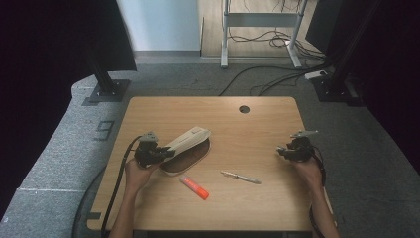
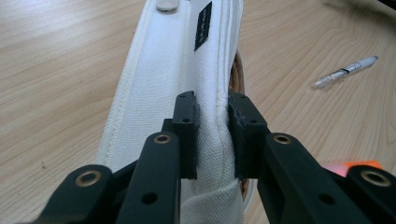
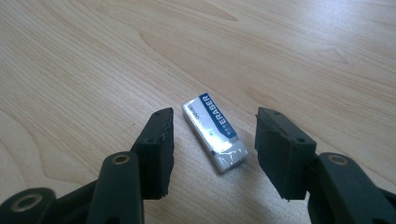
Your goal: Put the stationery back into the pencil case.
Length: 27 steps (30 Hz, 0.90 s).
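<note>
A white canvas pencil case (image 1: 190,139) lies at the table's left with its brown inside showing under the raised upper half. My left gripper (image 1: 166,152) is shut on the near end of that white fabric (image 2: 173,70), and both pads of the left gripper (image 2: 214,135) press a fold of it. At the right side of the table my right gripper (image 1: 281,150) points down at the wood. A small white eraser (image 3: 215,133) with a blue sleeve lies flat between the jaws of the right gripper (image 3: 215,122), which stand apart from it on both sides.
A slim silver pen (image 1: 241,177) lies mid-table and shows to the right of the case (image 2: 345,71). An orange highlighter (image 1: 194,188) rests near the front edge. The wooden table (image 1: 257,129) has a round cable hole (image 1: 244,109) at the back.
</note>
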Each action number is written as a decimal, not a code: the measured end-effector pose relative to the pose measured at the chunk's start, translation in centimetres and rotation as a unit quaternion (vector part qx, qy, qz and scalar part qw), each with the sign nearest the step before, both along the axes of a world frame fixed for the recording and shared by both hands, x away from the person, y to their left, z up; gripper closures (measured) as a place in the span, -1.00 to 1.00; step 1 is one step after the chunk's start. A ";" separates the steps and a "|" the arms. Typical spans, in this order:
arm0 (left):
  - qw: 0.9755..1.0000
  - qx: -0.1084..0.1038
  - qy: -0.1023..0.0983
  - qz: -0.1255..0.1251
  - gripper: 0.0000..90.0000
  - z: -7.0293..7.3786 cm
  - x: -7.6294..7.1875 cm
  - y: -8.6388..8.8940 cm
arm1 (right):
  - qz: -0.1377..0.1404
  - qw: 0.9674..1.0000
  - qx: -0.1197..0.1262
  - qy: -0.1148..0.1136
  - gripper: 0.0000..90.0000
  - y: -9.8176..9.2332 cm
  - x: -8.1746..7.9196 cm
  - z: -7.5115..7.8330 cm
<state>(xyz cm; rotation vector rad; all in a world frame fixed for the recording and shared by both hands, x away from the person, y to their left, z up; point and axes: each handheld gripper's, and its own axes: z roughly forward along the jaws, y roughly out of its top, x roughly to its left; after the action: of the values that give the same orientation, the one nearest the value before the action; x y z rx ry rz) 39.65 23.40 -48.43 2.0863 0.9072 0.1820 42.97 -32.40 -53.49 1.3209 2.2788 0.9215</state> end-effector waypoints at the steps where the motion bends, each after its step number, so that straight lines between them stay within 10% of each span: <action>1: 1.000 0.000 0.000 -0.001 0.66 0.0 0.0 0.0 | 0.002 1.000 0.005 0.003 0.07 -0.1 0.2 -0.1; 27: 1.000 0.000 -0.003 -0.004 0.65 0.0 -0.1 -0.2 | 0.021 1.000 0.004 0.018 0.58 0.0 0.6 -0.4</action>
<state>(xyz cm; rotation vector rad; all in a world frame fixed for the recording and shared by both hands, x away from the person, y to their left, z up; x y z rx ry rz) 39.55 23.20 -48.43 2.0887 0.8964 0.1841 43.52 -32.43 -53.89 1.3072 2.3412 0.9275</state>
